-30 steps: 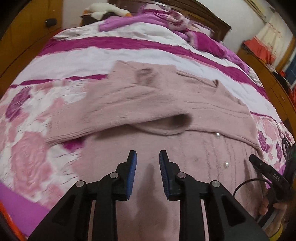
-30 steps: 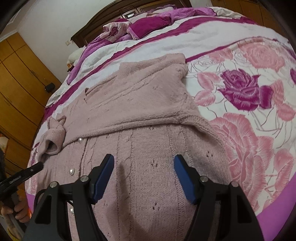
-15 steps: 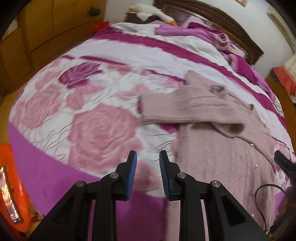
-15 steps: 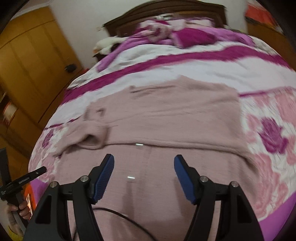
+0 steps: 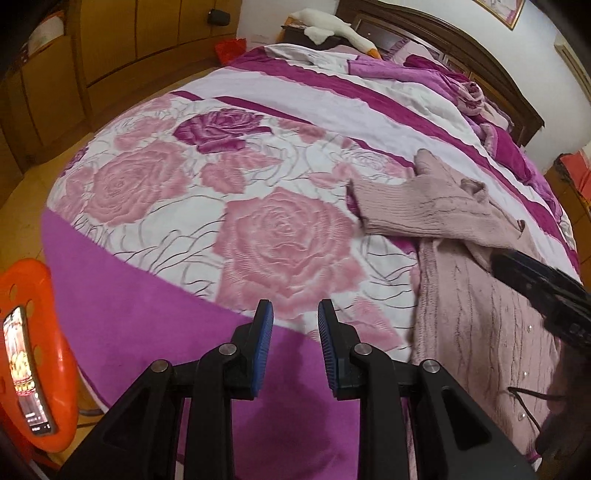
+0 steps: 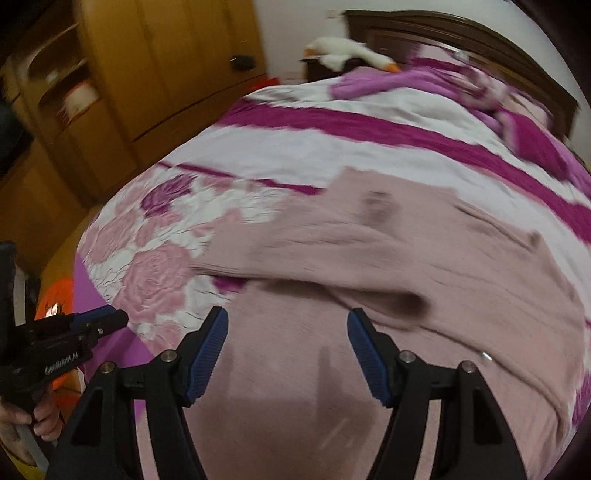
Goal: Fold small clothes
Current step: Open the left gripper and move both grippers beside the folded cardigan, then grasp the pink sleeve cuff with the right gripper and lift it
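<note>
Lying flat on the rose-print bedspread (image 5: 280, 236), the pink knit cardigan (image 6: 406, 280) is seen with one sleeve apparently folded across. The left gripper (image 5: 294, 325) is narrowly parted and empty; the right gripper (image 6: 287, 343) is spread wide above the knit.

Your right gripper (image 6: 287, 341) hangs over the pink cardigan (image 6: 369, 295), jaws wide apart, nothing between them. Cardigan lies flat on the bedspread (image 6: 332, 147), one sleeve (image 6: 295, 251) folded across its front, view blurred. Your left gripper (image 6: 99, 321) shows at the left edge, off the cardigan, jaws nearly together. Toy goose (image 6: 347, 51) by the headboard (image 6: 461, 33); wardrobe (image 6: 147, 74) to the left.
</note>
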Motion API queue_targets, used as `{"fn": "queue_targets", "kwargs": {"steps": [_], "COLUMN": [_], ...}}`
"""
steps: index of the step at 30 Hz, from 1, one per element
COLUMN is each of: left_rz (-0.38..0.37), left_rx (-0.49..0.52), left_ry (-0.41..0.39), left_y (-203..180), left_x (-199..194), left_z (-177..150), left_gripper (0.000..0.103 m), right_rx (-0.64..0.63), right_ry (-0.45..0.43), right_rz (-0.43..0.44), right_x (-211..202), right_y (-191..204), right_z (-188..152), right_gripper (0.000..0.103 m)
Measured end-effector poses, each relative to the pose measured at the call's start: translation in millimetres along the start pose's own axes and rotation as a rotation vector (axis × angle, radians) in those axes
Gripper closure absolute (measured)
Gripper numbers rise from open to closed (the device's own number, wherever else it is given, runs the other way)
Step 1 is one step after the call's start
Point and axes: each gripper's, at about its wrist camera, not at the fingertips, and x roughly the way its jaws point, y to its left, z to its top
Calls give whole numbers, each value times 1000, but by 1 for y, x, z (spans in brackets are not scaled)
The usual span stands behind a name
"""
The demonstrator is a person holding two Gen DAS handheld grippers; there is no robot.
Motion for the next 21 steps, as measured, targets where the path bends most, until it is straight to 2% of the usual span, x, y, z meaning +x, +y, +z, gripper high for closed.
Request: {"fn": "queue_targets", "kwargs": {"steps": [7, 15, 19, 21], "left_rz": [-15, -36, -38, -39], "left_rx": [-39, -30, -30, -31], "left_ry": [8, 36, 39, 39], "left_y": [13, 9, 9, 9], "left_x": [5, 20, 23, 24], "left_z": [-3, -9, -9, -9], "left_gripper": [100, 100, 100, 100], "right_rx": [-129, -171, -157, -151], "right_ry": [49, 109, 121, 121], "right_rz": [14, -14, -10, -4], "right_x": [47, 92, 106, 109], "right_y": [50, 62, 57, 55], "right_z": [19, 29, 29, 30], "right_gripper": [33, 33, 53, 69]}}
